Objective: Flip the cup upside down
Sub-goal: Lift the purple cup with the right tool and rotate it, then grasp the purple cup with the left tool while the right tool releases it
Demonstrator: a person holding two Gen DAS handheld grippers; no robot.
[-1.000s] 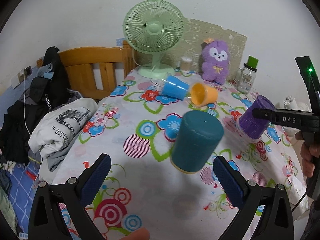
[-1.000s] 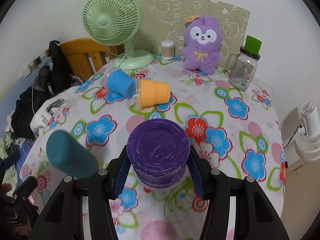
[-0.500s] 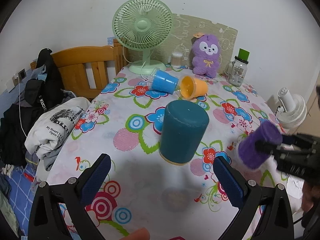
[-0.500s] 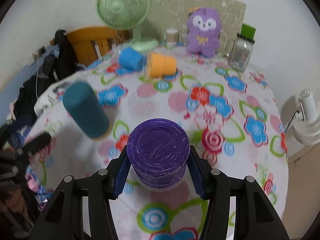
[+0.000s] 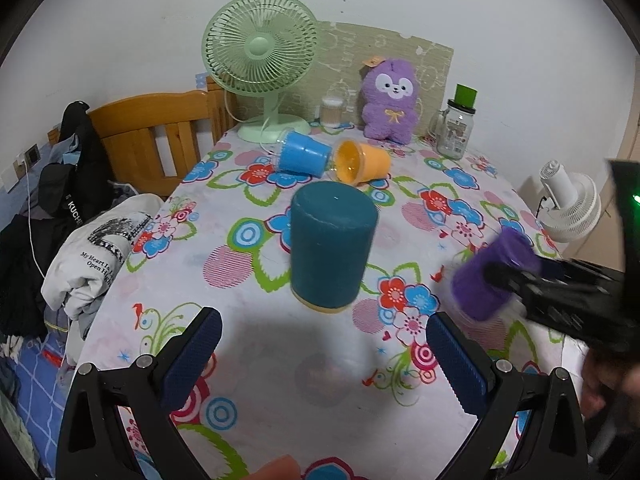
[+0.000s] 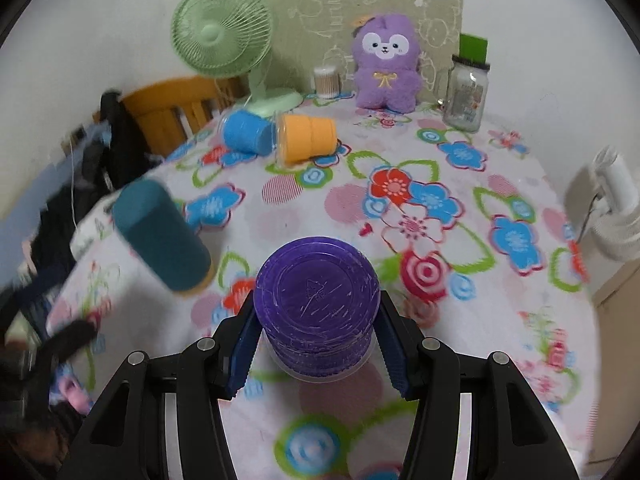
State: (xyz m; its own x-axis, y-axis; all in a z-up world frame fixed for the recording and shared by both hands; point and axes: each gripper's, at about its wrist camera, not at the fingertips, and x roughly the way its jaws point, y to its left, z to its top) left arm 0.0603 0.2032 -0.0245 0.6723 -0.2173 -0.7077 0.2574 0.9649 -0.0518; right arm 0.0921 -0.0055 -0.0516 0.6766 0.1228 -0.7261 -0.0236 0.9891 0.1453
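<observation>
My right gripper (image 6: 316,332) is shut on a purple cup (image 6: 318,308), base up and rim down, close over the flowered tablecloth (image 6: 440,208); it also shows in the left wrist view (image 5: 490,276), tilted and blurred. A teal cup (image 5: 332,252) stands upside down mid-table, also in the right wrist view (image 6: 162,236). My left gripper (image 5: 324,360) is open and empty, just in front of the teal cup. A blue cup (image 5: 302,154) and an orange cup (image 5: 360,162) lie on their sides further back.
A green fan (image 5: 260,60), a purple plush toy (image 5: 390,104), a cotton-swab jar (image 5: 330,112) and a glass jar with a green lid (image 5: 456,128) stand along the back. A wooden chair (image 5: 156,144) with clothes is left; a small white fan (image 5: 568,200) is right.
My right gripper has carried the purple cup back toward the table's near right side and lower. My left gripper stayed open and drew back a little from the teal cup.
</observation>
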